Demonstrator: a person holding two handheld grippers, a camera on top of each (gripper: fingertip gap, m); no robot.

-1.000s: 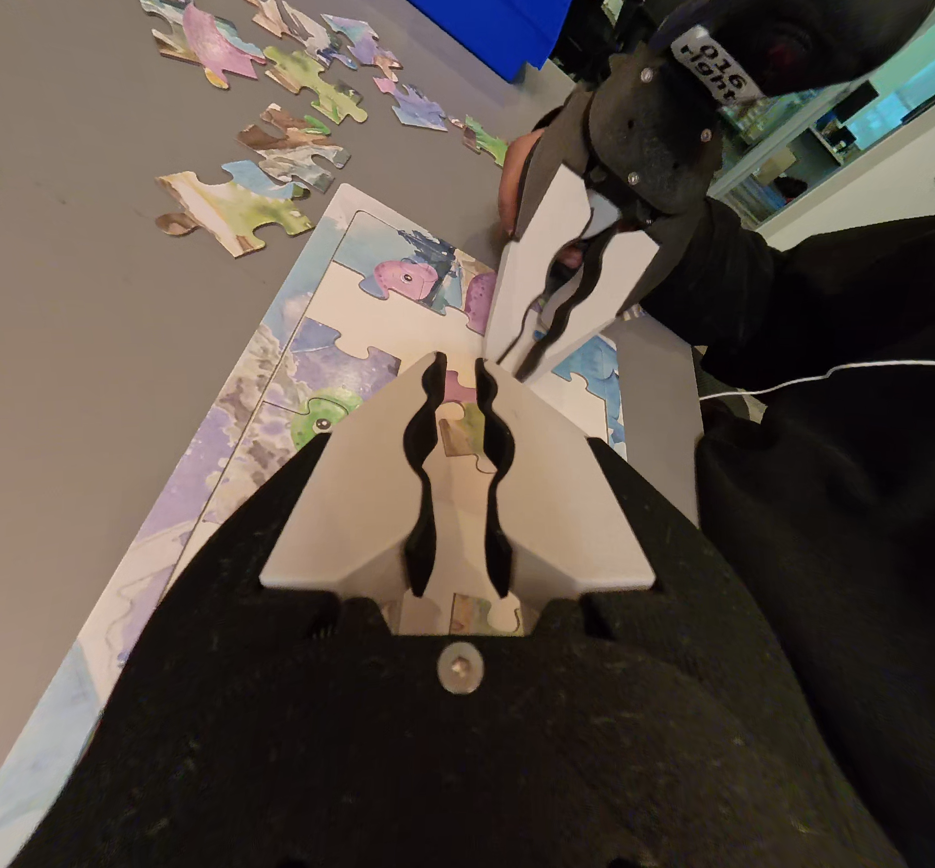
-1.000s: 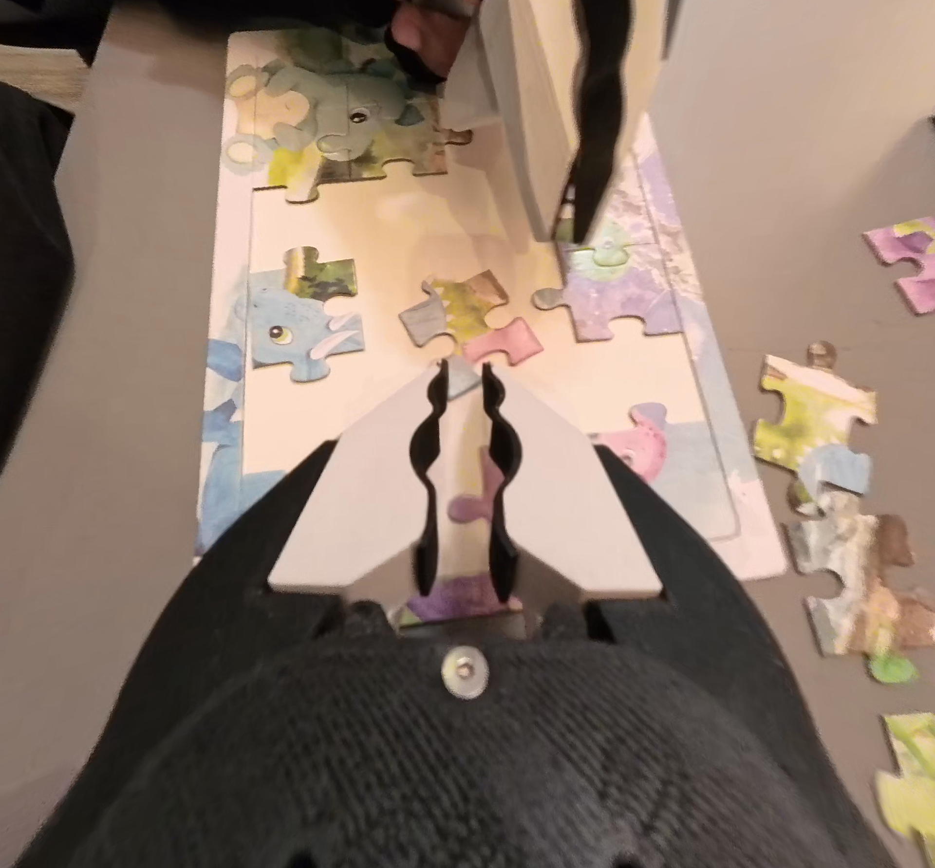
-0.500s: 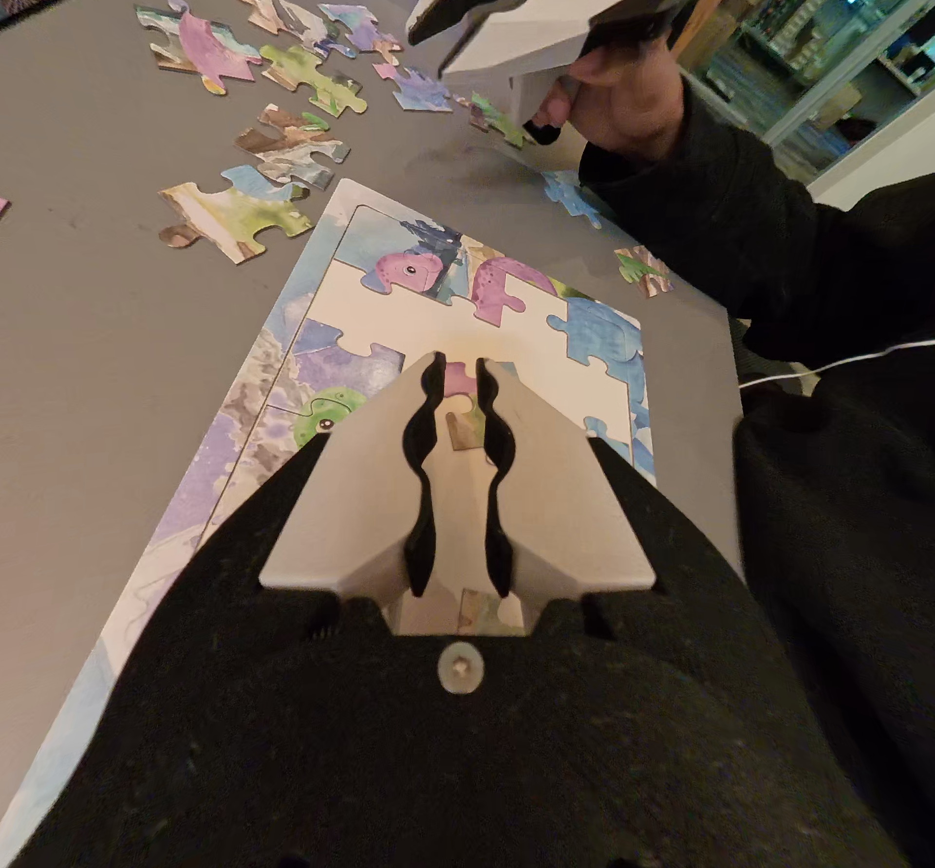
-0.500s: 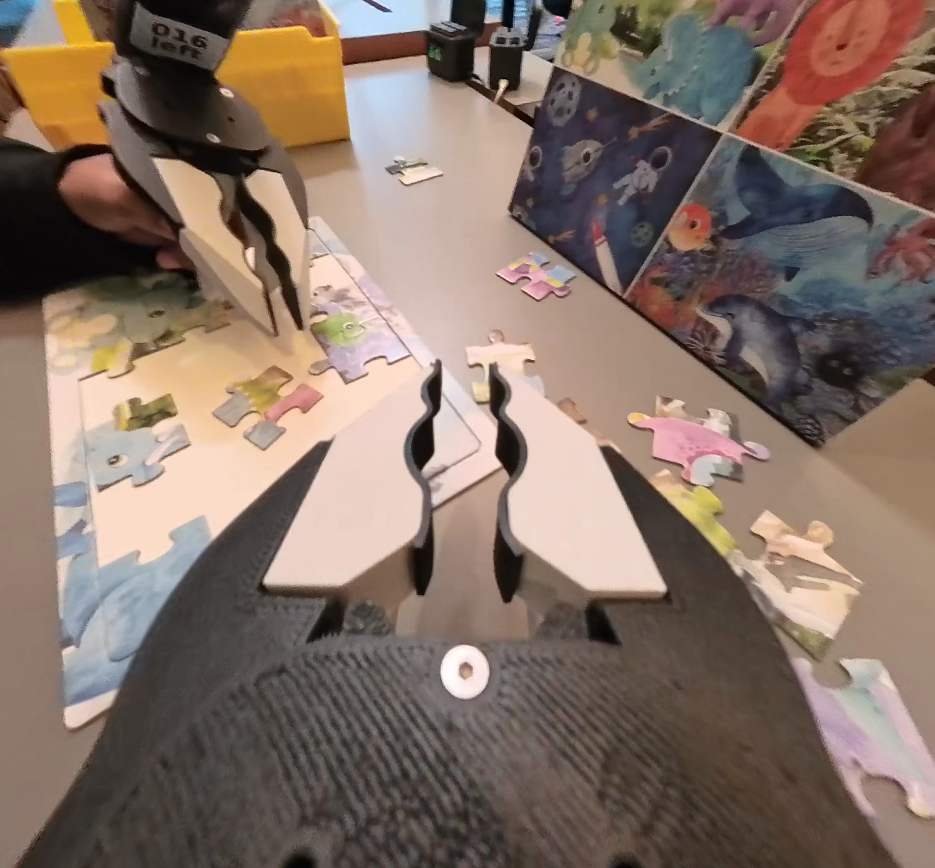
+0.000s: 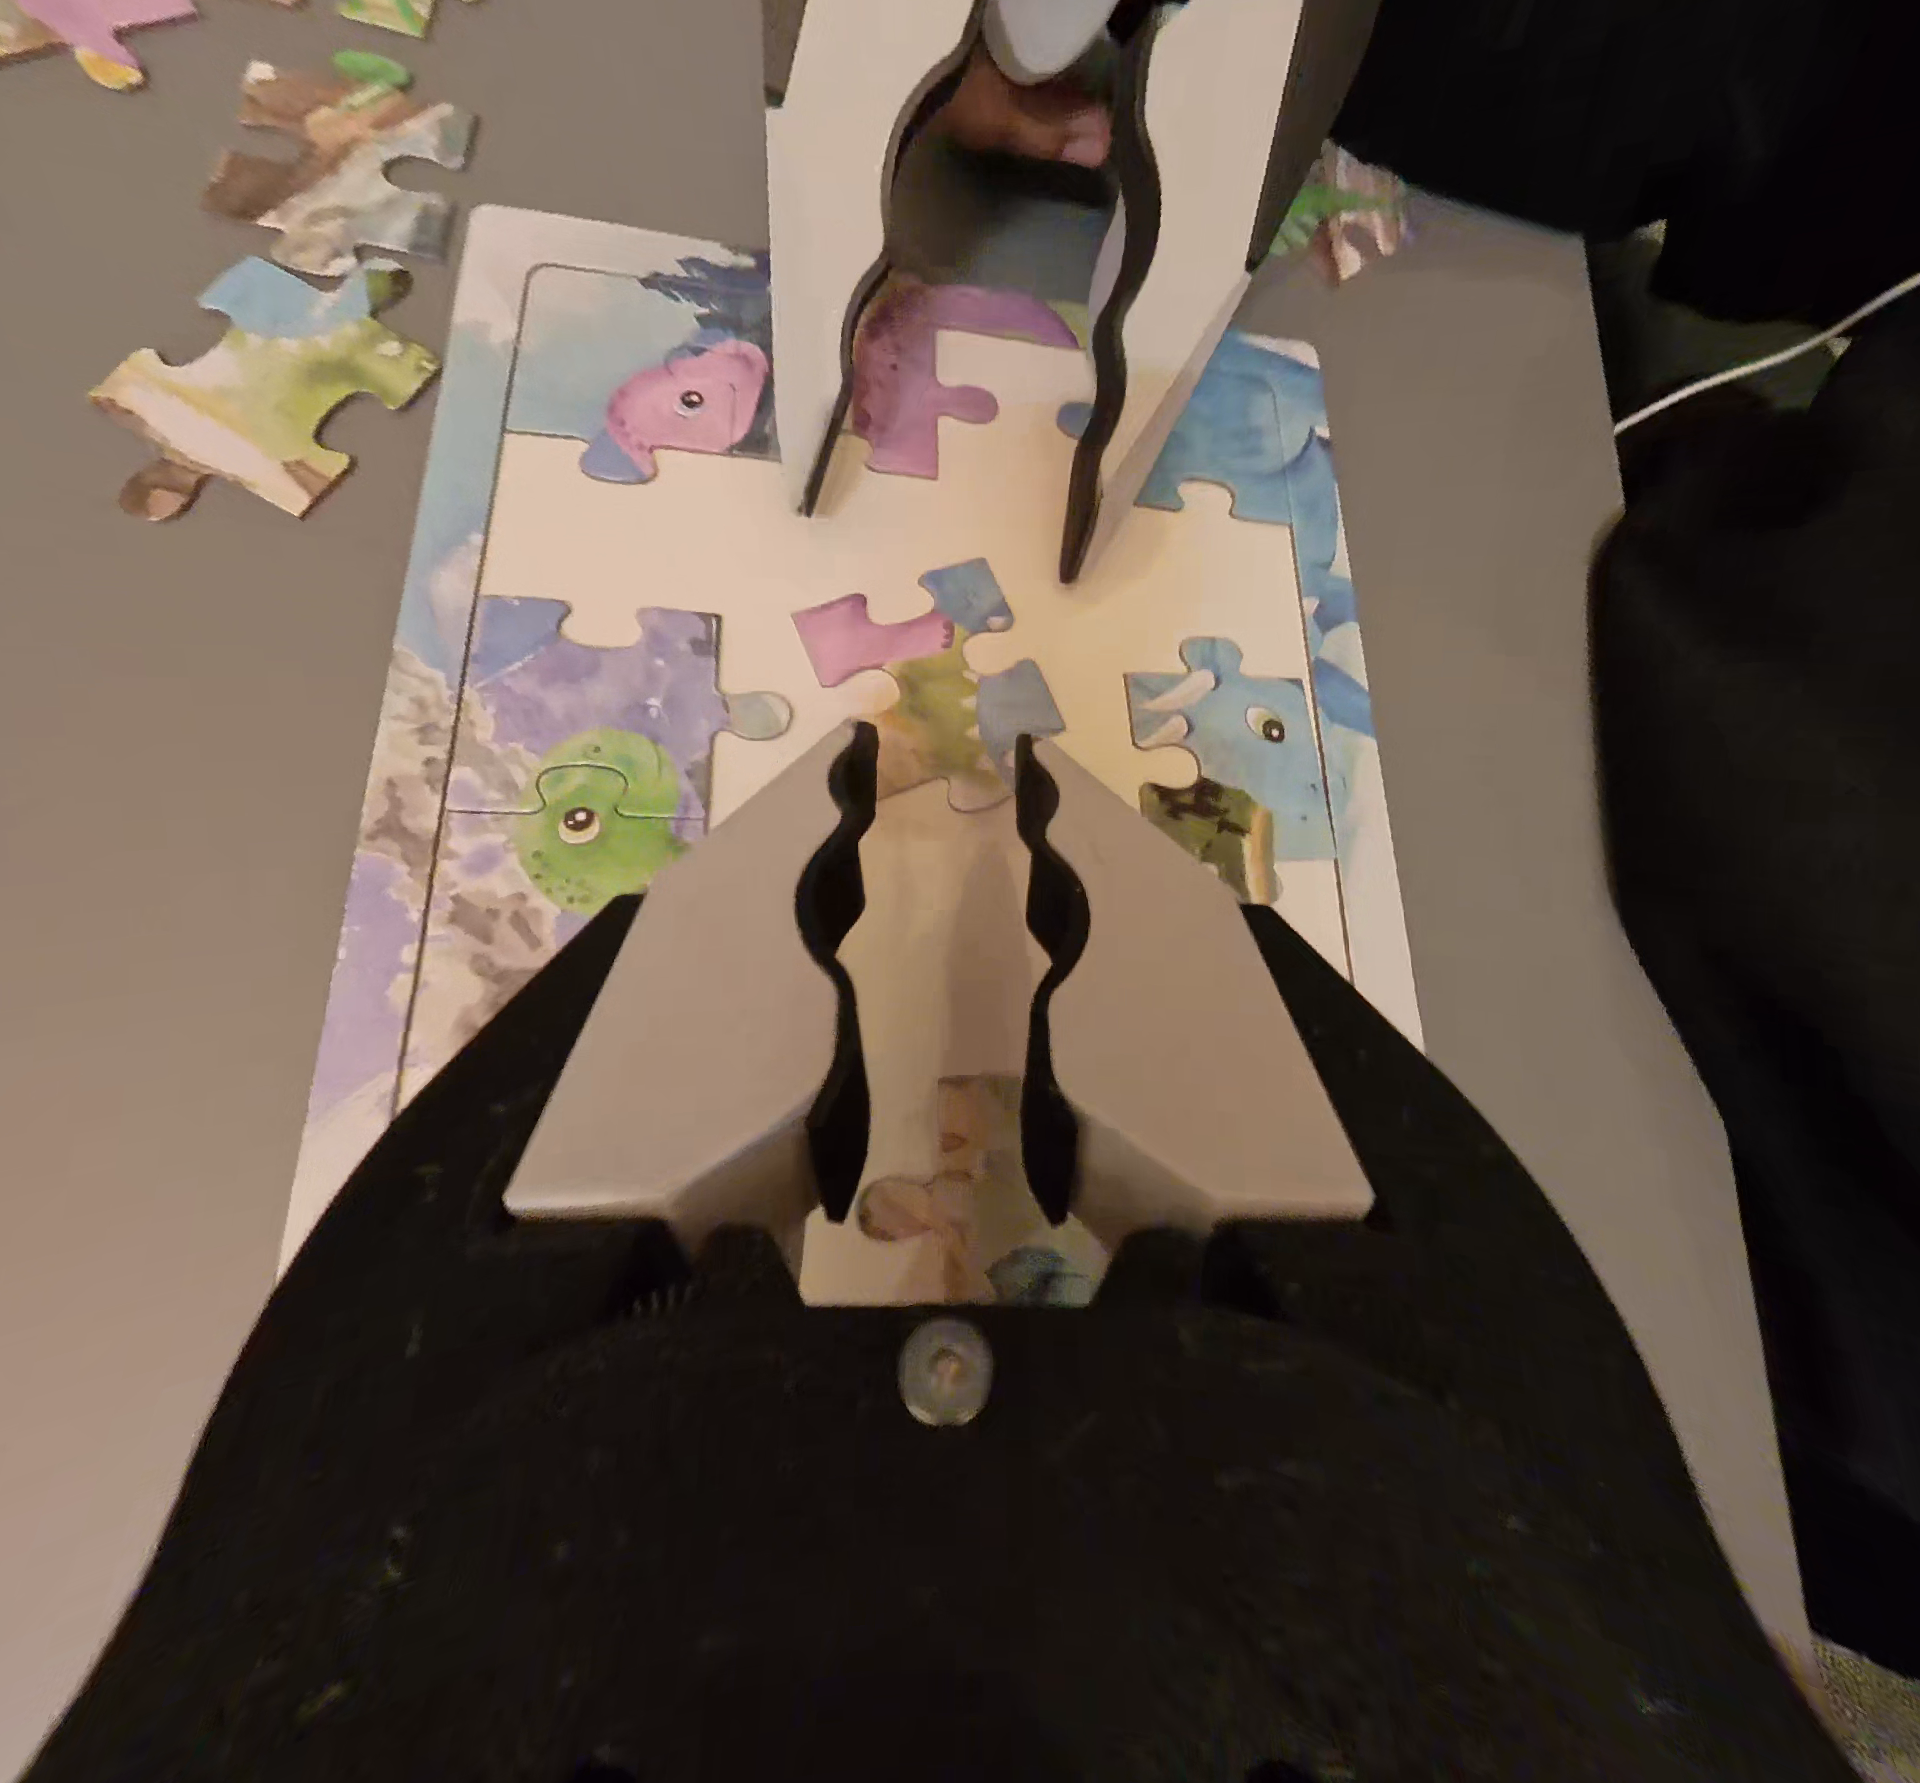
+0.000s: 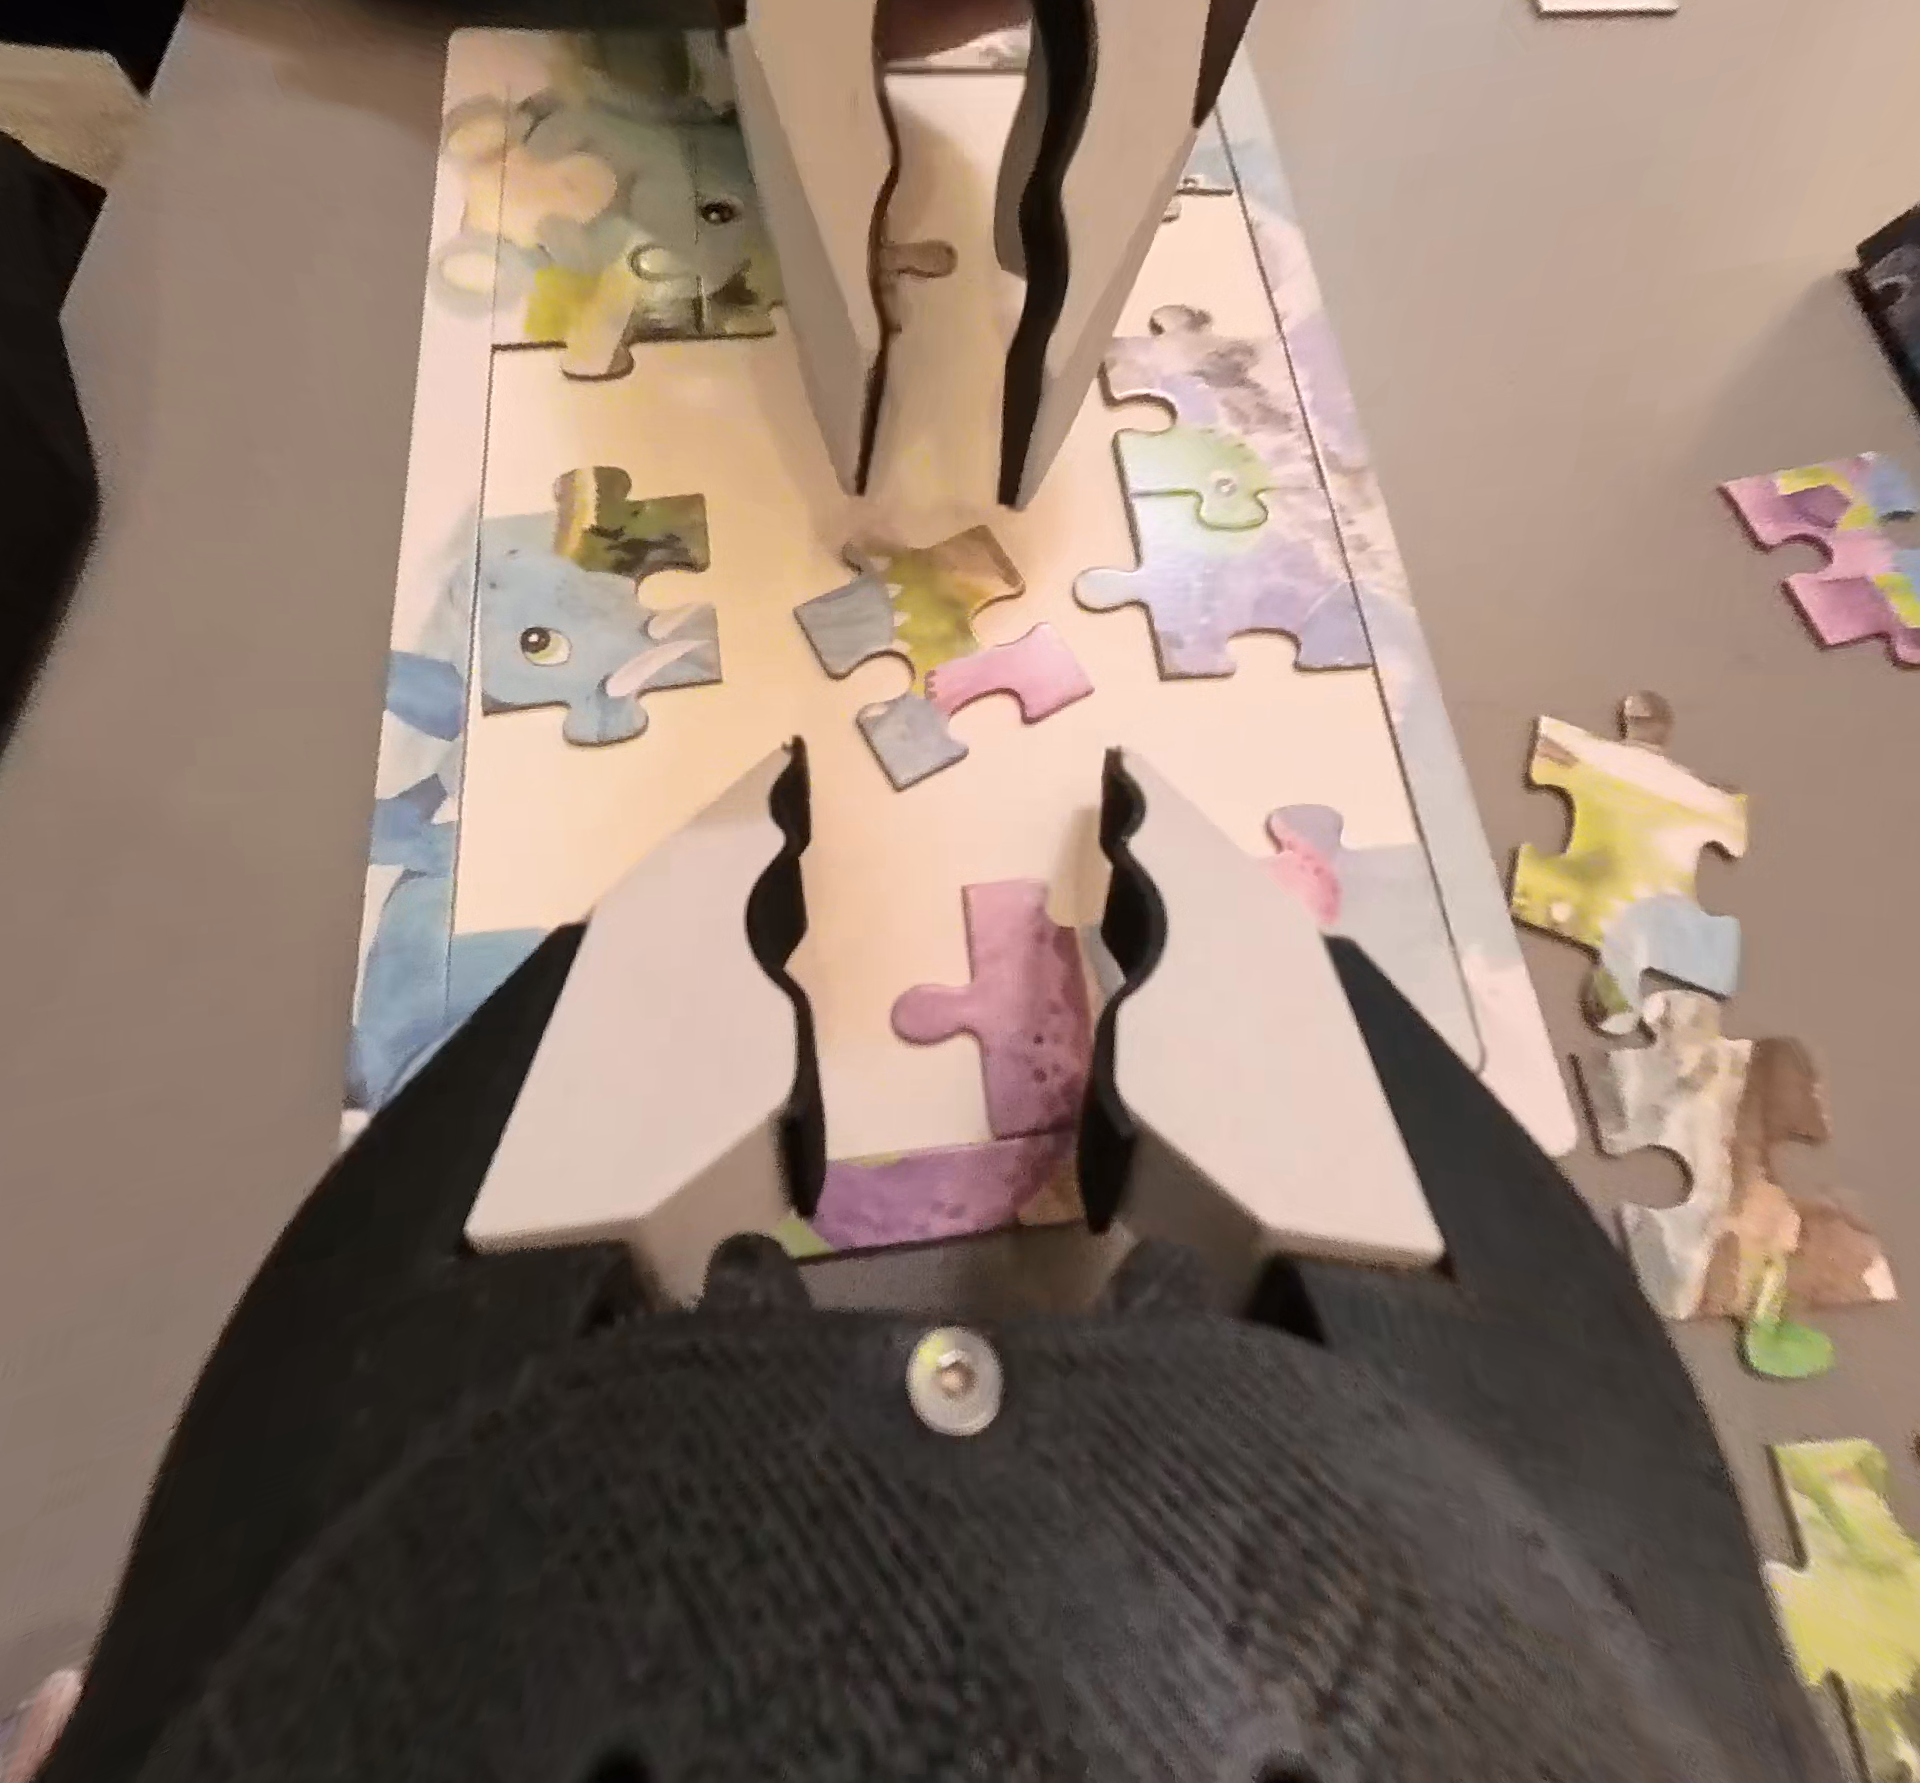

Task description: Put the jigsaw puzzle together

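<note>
Grippers left (image 5: 940,741) and right (image 6: 951,762) both released, empty, facing across loose puzzle piece (image 6: 940,637) on puzzle tray (image 6: 1340,757).

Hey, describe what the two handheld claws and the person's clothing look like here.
Both look alike. The left claw has two pale grey wedge-shaped fingers lined with wavy black pads, on a black textured body with a silver screw at its centre. The right claw matches it, its body showing a ribbed weave texture. The person wears a black sleeve, and a thin white cable runs across it.
</note>
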